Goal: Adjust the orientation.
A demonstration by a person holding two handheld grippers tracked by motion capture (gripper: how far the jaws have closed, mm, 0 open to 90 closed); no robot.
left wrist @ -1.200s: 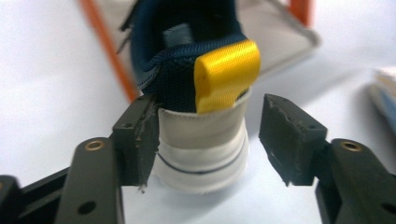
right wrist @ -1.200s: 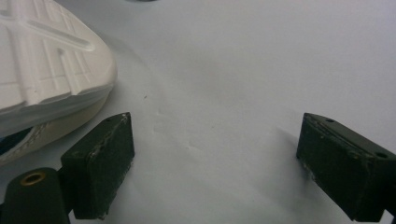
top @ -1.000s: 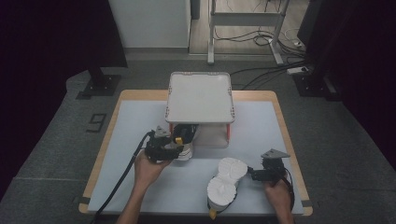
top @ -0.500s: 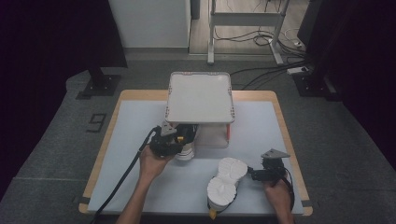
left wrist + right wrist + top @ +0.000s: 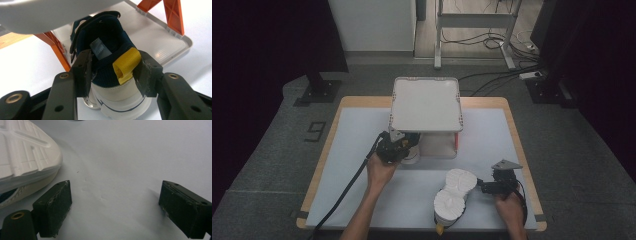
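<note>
presently the left gripper (image 5: pixel 113 72) has just been closing its jaws and now pinches the heel of a navy shoe (image 5: pixel 107 50), which stands with its toe under the white shelf (image 5: pixel 426 104) on orange legs. right gripper (image 5: pixel 113 206) rests on the table (image 5: pixel 362 200) with jaws spread and bare, just beside a second shoe (image 5: pixel 454 192) lying sole up.
</note>
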